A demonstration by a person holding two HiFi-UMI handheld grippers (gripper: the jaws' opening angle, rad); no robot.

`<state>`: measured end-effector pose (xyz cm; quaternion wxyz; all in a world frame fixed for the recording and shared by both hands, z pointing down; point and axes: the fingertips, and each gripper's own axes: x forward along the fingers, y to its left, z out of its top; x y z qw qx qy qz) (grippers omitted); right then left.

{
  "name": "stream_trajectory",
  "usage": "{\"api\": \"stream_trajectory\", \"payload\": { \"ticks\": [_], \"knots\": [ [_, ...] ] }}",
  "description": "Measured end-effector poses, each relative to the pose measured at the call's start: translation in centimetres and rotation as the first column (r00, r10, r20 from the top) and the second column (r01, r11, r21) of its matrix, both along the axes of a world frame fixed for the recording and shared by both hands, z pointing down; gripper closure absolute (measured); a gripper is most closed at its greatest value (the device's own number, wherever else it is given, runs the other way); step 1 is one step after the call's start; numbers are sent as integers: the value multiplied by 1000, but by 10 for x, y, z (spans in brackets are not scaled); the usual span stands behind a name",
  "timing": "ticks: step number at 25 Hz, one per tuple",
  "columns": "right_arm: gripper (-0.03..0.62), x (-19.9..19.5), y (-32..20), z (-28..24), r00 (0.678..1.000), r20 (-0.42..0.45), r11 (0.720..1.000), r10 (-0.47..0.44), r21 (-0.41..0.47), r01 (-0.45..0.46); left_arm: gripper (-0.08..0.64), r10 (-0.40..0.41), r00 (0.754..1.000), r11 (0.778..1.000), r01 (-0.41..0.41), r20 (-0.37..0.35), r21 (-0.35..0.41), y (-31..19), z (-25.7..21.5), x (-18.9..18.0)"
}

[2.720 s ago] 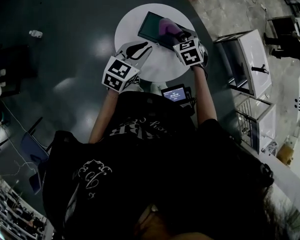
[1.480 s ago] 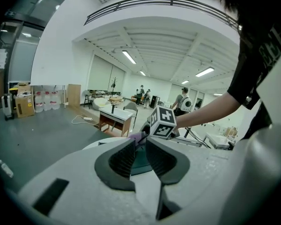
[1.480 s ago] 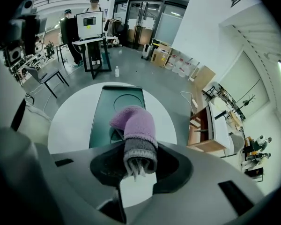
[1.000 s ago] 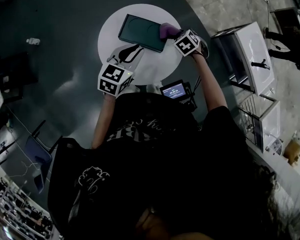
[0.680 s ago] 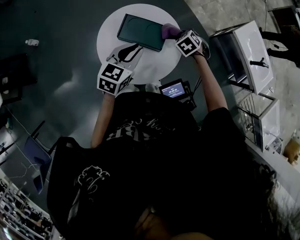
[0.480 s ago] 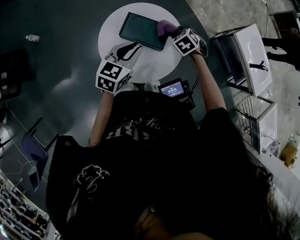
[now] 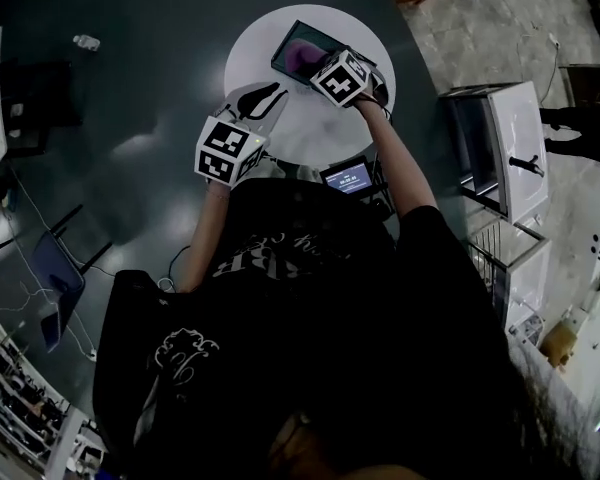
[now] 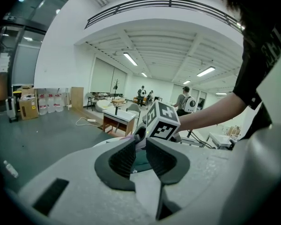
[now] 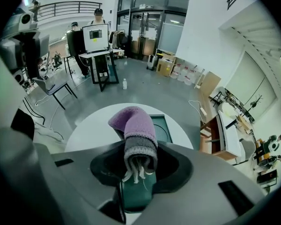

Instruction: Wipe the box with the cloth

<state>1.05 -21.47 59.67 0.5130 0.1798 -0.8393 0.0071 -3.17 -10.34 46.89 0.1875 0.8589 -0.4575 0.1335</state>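
Note:
A dark green flat box (image 7: 292,44) lies on the far part of the round white table (image 7: 310,120). A purple and grey knitted cloth (image 7: 306,56) rests on the box's top, and my right gripper (image 7: 320,66) is shut on it. In the right gripper view the cloth (image 9: 133,125) sticks out between the jaws of the right gripper (image 9: 140,162) and droops over the box (image 9: 163,128). My left gripper (image 7: 272,92) hovers over the table's near left part, shut and empty. In its own view the left gripper (image 8: 140,146) points toward the right gripper's marker cube (image 8: 162,121).
A small lit screen (image 7: 348,176) sits at the table's near edge, by the person's body. White cabinets (image 7: 510,143) stand to the right. A bottle (image 9: 125,83), a chair (image 9: 51,86) and a monitor stand (image 9: 96,37) are on the floor beyond the table.
My right gripper has slid the cloth from the box's right end onto the middle of its top. The left gripper has stayed about where it was.

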Motion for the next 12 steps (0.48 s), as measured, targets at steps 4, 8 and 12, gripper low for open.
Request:
{"api": "stream_trajectory", "payload": {
  "ticks": [4,8,12],
  "knots": [
    [476,-28,6,11,1000,-21,1000,-19,-13,18,480,-33,999,999,33,4,-9,8,3,-23],
    [476,-31,12,25,999,-51,999,-9,-40,7,480,-57,998,998,57,4,-16,14,5,-40],
    [476,-20,16,25,998,-57,998,21,-51,-24,480,-54,999,998,55,4,-18,12,5,-50]
  ]
}}
